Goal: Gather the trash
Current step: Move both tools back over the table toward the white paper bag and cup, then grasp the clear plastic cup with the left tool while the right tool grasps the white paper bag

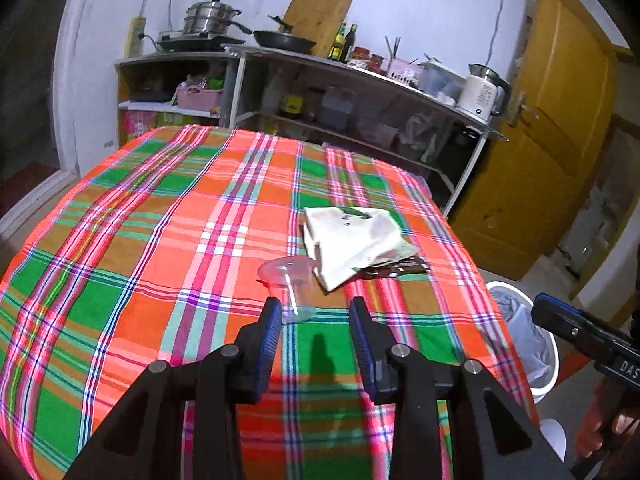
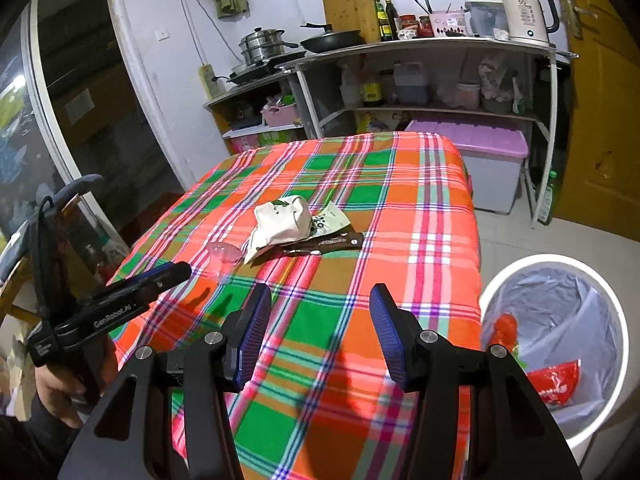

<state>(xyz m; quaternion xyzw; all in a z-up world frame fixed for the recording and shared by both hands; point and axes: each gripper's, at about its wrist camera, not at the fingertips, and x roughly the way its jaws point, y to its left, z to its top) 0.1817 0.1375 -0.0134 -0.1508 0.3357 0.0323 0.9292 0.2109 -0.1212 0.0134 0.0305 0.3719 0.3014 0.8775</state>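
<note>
A clear plastic cup (image 1: 289, 285) lies on its side on the plaid tablecloth (image 1: 160, 240). Beside it lie a crumpled white tissue pack (image 1: 352, 240) and a dark brown wrapper (image 1: 396, 270). My left gripper (image 1: 316, 312) is open just short of the cup, which lies ahead between the jaws. My right gripper (image 2: 320, 300) is open and empty above the table's near edge. In the right wrist view the cup (image 2: 224, 254), tissue pack (image 2: 280, 224) and wrapper (image 2: 324, 242) lie farther up the table. A white bin (image 2: 560, 344) with a grey liner holds red trash.
The bin also shows at the table's right in the left wrist view (image 1: 524, 340). A shelf unit (image 2: 400, 80) with pots, bottles and a kettle (image 2: 524, 8) stands behind the table. A purple-lidded box (image 2: 480, 160) and a yellow door (image 2: 600, 120) are at the right.
</note>
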